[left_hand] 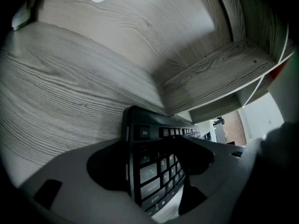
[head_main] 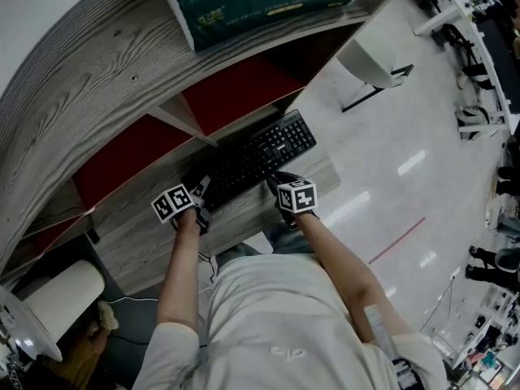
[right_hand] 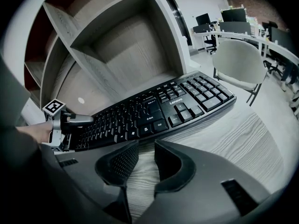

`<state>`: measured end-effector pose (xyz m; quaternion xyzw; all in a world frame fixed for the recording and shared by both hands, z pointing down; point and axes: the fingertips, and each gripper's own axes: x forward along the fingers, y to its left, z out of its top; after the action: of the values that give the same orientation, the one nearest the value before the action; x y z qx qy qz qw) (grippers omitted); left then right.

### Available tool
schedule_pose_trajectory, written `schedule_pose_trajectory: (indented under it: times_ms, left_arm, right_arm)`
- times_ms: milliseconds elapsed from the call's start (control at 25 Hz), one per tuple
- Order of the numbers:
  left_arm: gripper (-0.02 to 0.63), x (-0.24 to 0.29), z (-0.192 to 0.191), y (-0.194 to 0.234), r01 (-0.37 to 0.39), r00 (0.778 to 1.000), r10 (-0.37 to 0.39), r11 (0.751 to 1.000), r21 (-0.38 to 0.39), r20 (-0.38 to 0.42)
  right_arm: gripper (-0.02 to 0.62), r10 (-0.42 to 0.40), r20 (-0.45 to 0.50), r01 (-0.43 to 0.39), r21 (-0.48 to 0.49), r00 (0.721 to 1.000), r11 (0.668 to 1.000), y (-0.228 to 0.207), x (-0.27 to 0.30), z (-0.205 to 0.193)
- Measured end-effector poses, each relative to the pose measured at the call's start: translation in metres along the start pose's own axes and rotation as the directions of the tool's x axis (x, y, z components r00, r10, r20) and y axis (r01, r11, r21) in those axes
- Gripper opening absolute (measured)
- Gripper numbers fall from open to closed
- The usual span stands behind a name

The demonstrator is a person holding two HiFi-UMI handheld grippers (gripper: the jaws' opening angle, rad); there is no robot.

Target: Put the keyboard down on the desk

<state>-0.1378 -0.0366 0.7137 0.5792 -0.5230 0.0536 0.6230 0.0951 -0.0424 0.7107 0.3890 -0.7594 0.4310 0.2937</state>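
Observation:
A black keyboard (head_main: 252,159) lies flat on the grey wood-grain desk (head_main: 244,218), in front of the shelf openings. My left gripper (head_main: 201,196) is at its left end; in the left gripper view the keyboard's end (left_hand: 154,171) sits between the jaws, which stand apart around it without visibly pressing. The right gripper view shows that left gripper (right_hand: 70,125) with one finger over the keys. My right gripper (right_hand: 145,160) is open and empty, over bare desk just short of the keyboard's front edge (right_hand: 154,111). In the head view it (head_main: 280,182) is near the keyboard's middle.
A wooden shelf unit (head_main: 122,71) with red-backed compartments rises behind the keyboard, a green box (head_main: 260,2) on top. A white chair (head_main: 370,59) stands on the floor beyond the desk's right end. A white rounded object (head_main: 57,307) sits low at my left.

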Motion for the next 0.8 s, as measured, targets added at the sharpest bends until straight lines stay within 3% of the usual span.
schedule_pose_trajectory:
  times_ms: [200, 520, 800]
  left_arm:
    - [0.325, -0.003, 0.0, 0.005, -0.043, 0.999, 0.043, 0.999, 0.014, 0.003]
    - [0.362, -0.008, -0.001, 0.014, -0.185, 0.983, 0.185, 0.981, 0.062, 0.007]
    - [0.365, -0.006, -0.002, 0.016, -0.227, 0.974, 0.227, 0.972, 0.063, 0.004]
  right_arm:
    - [0.129, 0.003, -0.005, -0.003, 0.003, 1.0, 1.0, 0.001, 0.002, -0.001]
    - [0.132, 0.008, -0.006, -0.008, 0.013, 1.0, 1.0, 0.002, 0.004, -0.002]
    - [0.137, 0.01, -0.004, -0.01, 0.023, 1.0, 1.0, 0.002, 0.007, -0.001]
